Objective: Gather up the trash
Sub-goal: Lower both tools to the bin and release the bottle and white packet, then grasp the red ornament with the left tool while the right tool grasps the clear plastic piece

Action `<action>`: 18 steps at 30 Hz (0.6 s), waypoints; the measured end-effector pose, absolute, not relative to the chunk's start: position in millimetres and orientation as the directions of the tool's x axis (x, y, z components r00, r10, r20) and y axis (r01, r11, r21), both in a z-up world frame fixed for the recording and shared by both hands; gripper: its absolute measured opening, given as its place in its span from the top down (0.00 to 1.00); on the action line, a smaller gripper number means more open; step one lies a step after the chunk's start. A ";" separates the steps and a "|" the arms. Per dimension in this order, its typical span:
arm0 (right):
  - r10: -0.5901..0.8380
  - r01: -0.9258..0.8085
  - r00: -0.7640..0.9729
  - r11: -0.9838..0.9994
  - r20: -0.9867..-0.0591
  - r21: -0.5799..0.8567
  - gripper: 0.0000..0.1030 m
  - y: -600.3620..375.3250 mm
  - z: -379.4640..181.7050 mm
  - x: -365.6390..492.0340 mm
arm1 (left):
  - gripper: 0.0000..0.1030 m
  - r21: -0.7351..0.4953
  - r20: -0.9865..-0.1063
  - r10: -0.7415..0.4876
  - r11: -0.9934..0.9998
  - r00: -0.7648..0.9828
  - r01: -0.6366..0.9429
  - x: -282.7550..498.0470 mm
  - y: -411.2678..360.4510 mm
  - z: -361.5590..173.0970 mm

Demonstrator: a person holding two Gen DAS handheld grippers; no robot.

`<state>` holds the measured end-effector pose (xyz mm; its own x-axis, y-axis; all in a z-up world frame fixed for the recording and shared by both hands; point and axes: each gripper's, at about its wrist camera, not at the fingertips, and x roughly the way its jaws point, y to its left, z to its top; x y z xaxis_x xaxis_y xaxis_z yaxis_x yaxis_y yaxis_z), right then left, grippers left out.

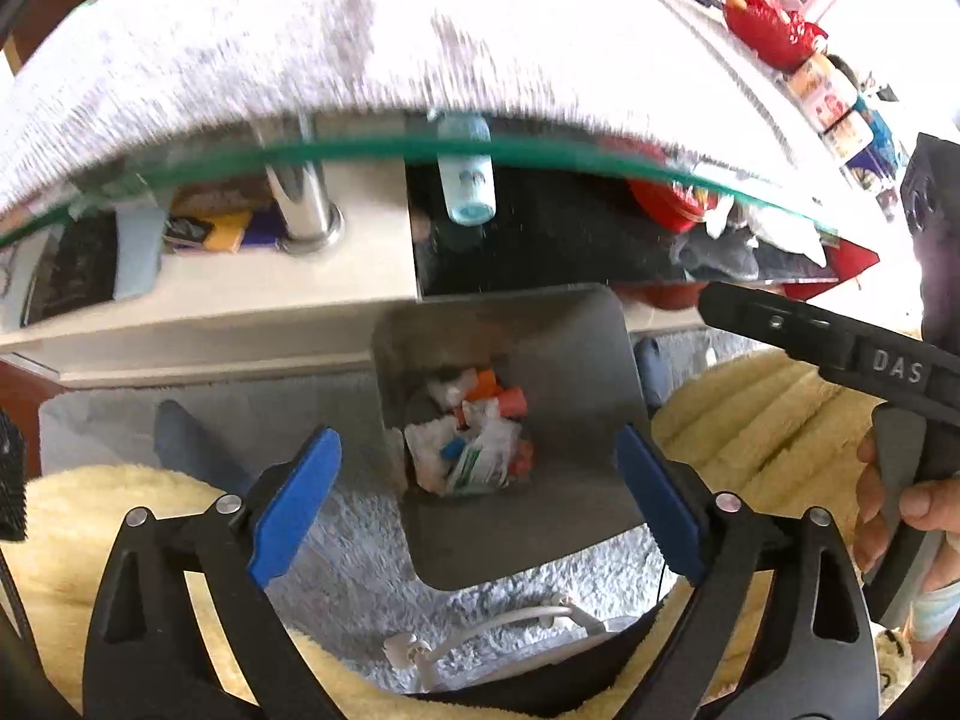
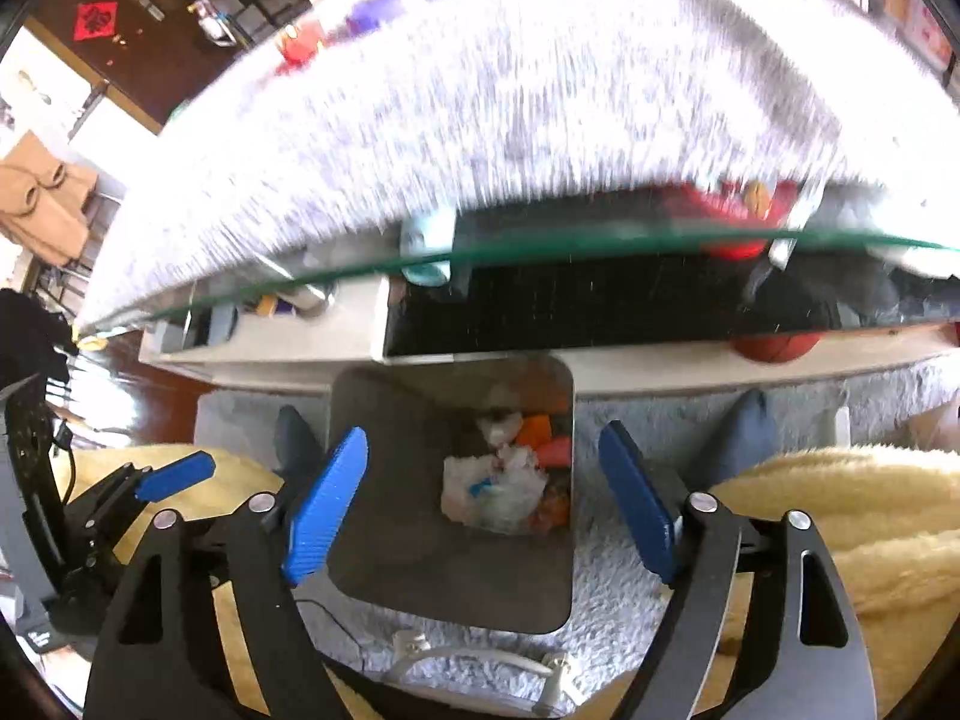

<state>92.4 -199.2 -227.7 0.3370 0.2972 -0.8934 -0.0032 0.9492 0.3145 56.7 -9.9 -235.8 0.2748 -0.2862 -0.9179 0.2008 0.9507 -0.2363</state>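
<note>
A grey metal trash bin [image 1: 540, 348] stands on the floor below the glass table edge; it also shows in the right wrist view [image 2: 390, 420]. Crumpled white, orange and blue trash [image 1: 474, 438] lies at its bottom, also seen from the right wrist [image 2: 510, 474]. My left gripper [image 1: 474, 504] is open and empty above the bin. My right gripper [image 2: 480, 504] is open and empty above the bin too. The right gripper's body [image 1: 840, 348] shows at the right of the left wrist view. The left gripper's blue finger [image 2: 177, 474] shows at the left of the right wrist view.
A glass table [image 1: 360, 150] covered with a grey fluffy cloth [image 1: 300, 48] spans the top, with red items [image 1: 768, 30] at its far side. Below it a shelf holds a bluish tube [image 1: 468, 180]. Grey carpet [image 1: 348, 540], yellow fleece [image 1: 750, 408] and a white cable [image 1: 480, 630] surround the bin.
</note>
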 end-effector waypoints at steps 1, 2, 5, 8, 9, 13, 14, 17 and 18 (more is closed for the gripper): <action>0.296 -0.006 0.347 0.950 -0.890 0.314 0.18 -200.3 -222.4 92.8 | 0.14 -0.236 -0.914 -0.287 0.951 0.288 0.201 57.8 -8.6 -229.7; 0.296 -0.009 0.357 0.950 -0.886 0.313 0.16 -201.2 -217.2 93.2 | 0.14 -0.235 -0.910 -0.288 0.951 0.297 0.201 58.4 -7.7 -225.5; 0.301 -0.015 0.389 0.947 -0.871 0.320 0.16 -205.6 -202.4 97.4 | 0.14 -0.237 -0.897 -0.295 0.950 0.328 0.206 62.6 -6.5 -212.2; 0.297 -0.022 0.413 0.948 -0.861 0.317 0.16 -209.4 -190.9 107.0 | 0.14 -0.239 -0.885 -0.304 0.947 0.353 0.215 70.2 -6.3 -200.9; 0.295 -0.024 0.418 0.949 -0.859 0.315 0.16 -210.6 -188.1 111.4 | 0.14 -0.236 -0.883 -0.302 0.947 0.359 0.216 73.4 -6.1 -198.1; 0.284 -0.022 0.442 0.952 -0.851 0.307 0.16 -215.0 -177.2 132.5 | 0.14 -0.221 -0.879 -0.290 0.951 0.378 0.215 93.2 -3.8 -189.8; 0.280 -0.020 0.453 0.952 -0.846 0.304 0.16 -217.1 -172.9 140.6 | 0.14 -0.215 -0.879 -0.285 0.953 0.383 0.214 98.9 -2.7 -187.0; 0.273 -0.016 0.484 0.953 -0.832 0.303 0.16 -221.8 -161.0 161.1 | 0.14 -0.195 -0.873 -0.268 0.957 0.407 0.213 118.9 -0.8 -178.4; 0.270 -0.013 0.492 0.953 -0.828 0.303 0.16 -223.2 -158.8 168.1 | 0.14 -0.190 -0.871 -0.264 0.959 0.414 0.212 125.6 -0.3 -175.6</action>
